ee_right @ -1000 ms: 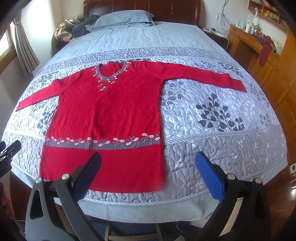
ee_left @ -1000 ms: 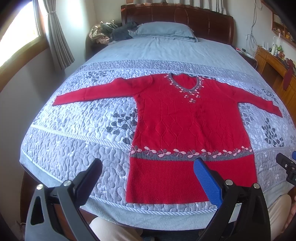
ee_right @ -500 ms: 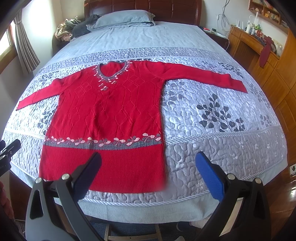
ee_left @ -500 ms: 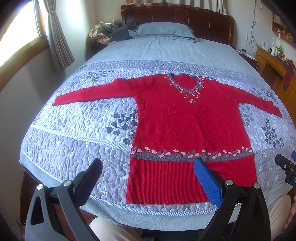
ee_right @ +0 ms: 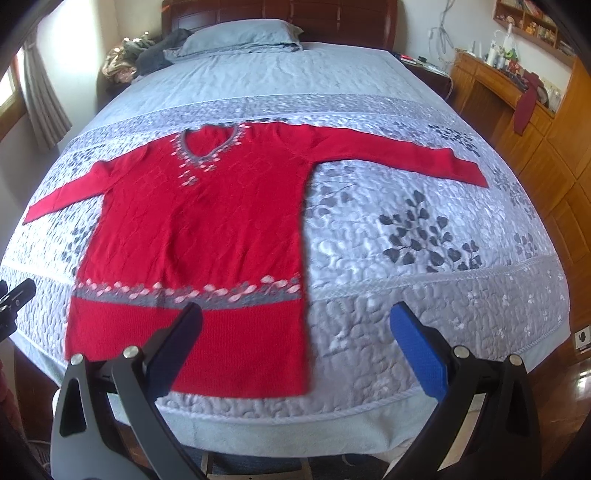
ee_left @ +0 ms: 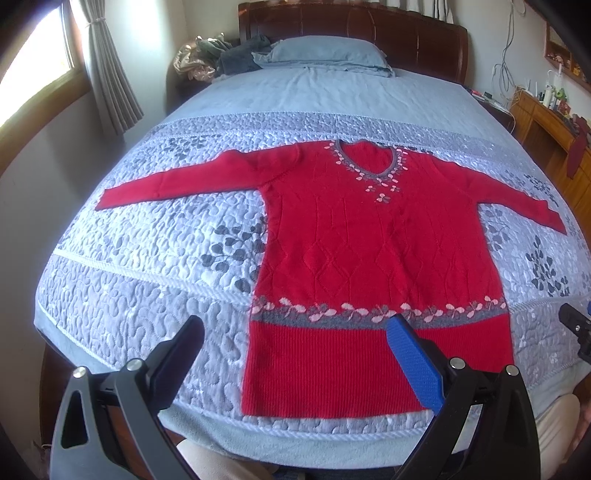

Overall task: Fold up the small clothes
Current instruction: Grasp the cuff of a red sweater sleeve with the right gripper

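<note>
Quilted bedspread, grey pillow, wooden headboard

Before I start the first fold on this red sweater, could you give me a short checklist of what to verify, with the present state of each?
1. Red sweater lies flat, front up: ok.
2. Both sleeves spread out to the sides: ok.
3. Left gripper open, holding nothing: ok.
4. Right gripper open, holding nothing: ok.
5. Hem inside the edge of the quilt: ok.
6. Fabric under the sweater smooth: cannot tell.
</note>
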A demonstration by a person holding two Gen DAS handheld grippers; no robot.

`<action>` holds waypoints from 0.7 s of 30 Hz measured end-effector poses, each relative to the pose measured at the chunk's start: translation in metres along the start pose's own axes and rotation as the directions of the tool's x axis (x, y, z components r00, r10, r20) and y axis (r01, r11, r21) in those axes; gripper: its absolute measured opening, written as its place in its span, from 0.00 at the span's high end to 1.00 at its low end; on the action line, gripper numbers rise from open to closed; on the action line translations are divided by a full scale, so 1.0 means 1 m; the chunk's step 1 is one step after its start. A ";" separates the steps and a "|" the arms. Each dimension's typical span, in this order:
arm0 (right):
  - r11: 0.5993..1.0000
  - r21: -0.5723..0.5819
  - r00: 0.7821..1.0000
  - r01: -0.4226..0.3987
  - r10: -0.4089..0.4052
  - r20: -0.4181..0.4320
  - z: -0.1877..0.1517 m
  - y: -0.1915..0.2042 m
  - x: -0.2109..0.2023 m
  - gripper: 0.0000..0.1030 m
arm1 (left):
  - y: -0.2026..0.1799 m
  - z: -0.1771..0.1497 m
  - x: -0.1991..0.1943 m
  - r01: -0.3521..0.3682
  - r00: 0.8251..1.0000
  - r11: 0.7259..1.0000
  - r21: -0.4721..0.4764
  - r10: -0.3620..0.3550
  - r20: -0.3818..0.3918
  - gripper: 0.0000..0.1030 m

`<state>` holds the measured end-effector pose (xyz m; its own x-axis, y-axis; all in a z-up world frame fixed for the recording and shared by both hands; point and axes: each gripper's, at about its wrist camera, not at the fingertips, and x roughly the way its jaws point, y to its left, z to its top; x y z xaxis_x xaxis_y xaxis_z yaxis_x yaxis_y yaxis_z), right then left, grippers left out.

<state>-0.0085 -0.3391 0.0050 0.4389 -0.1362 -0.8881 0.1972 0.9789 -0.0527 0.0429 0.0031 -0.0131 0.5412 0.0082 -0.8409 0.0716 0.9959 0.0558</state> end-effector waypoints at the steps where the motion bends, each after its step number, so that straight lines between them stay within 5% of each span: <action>1: 1.000 0.010 1.000 0.001 -0.001 -0.003 0.005 -0.008 0.003 0.02 | -0.004 0.005 0.004 0.000 1.000 1.000 0.002 0.000 -0.001 0.04; 9: 0.993 0.104 0.998 0.061 -0.058 -0.031 0.077 -0.123 0.062 0.02 | -0.094 0.081 0.059 0.057 0.998 0.996 0.067 -0.057 -0.011 0.04; 21: 0.950 0.290 0.984 0.119 -0.074 -0.163 0.183 -0.353 0.199 0.02 | -0.316 0.197 0.185 0.172 0.985 0.976 0.134 -0.166 -0.049 0.04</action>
<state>0.1697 -0.7394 -0.0696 0.2748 -0.1814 -0.9442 0.4936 0.8694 -0.0234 0.2855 -0.3279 -0.0806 0.4802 -0.1533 -0.8637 0.2751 0.9612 -0.0177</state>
